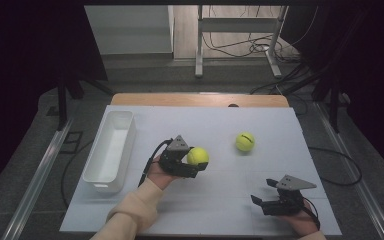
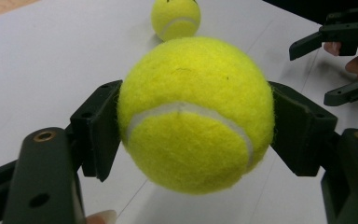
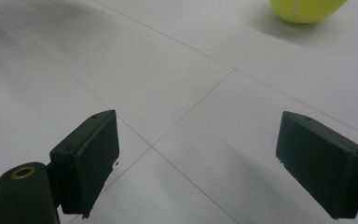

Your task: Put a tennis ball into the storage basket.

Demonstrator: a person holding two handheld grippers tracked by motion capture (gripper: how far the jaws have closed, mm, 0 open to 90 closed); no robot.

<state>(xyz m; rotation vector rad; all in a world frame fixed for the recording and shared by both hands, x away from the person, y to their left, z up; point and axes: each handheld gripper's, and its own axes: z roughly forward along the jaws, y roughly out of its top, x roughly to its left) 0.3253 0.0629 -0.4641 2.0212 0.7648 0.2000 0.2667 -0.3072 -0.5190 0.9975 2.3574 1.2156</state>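
The left gripper [image 1: 192, 162] is clamped on 1 tennis ball [image 1: 198, 156]; the white bin [image 1: 111, 145] lies to its left, nearer than to the right gripper [image 1: 265, 196], whose jaws stand apart.

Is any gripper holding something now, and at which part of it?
The left gripper holds a tennis ball, clamped across its middle on two opposite sides. The right gripper is open and holds nothing.

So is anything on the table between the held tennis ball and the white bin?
Nothing visible. The left tool is shut on the tennis ball, and bare white table lies between it and the white bin. The second ball sits on the far side.
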